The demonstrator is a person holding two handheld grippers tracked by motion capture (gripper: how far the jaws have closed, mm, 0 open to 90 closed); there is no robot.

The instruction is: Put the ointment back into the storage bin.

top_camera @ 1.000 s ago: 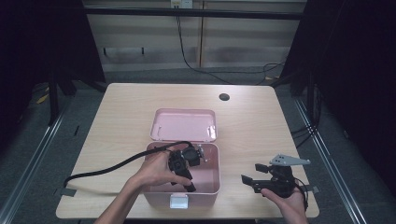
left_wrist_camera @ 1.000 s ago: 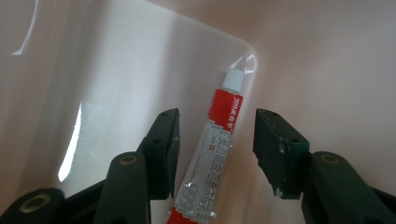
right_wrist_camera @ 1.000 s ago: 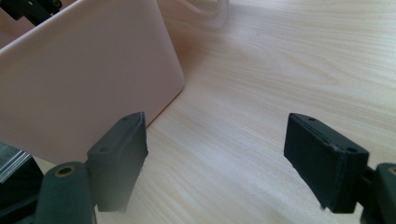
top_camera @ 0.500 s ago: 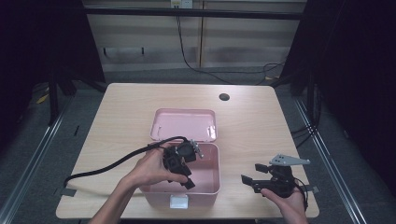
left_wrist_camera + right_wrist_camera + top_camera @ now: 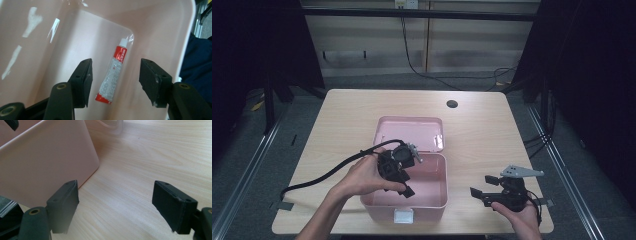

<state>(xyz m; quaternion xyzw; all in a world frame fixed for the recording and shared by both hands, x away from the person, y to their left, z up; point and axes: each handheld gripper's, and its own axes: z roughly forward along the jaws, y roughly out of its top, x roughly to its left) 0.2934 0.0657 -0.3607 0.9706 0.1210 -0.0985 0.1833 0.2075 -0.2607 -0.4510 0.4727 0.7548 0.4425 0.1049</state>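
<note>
Tube (image 5: 113, 72) flat in pink box (image 5: 432, 197); left gripper (image 5: 115, 82) fingers spread above, right gripper (image 5: 120, 207) fingers wide, empty.

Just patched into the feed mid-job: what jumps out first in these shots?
The open pink box at the table's near edge grabs the eye, its lid lying flat behind it. The left tongs reach down into it, open, straddling a red-and-white tube lying on the box floor. The right tongs rest open on the bare wood to the right of the box.
</note>
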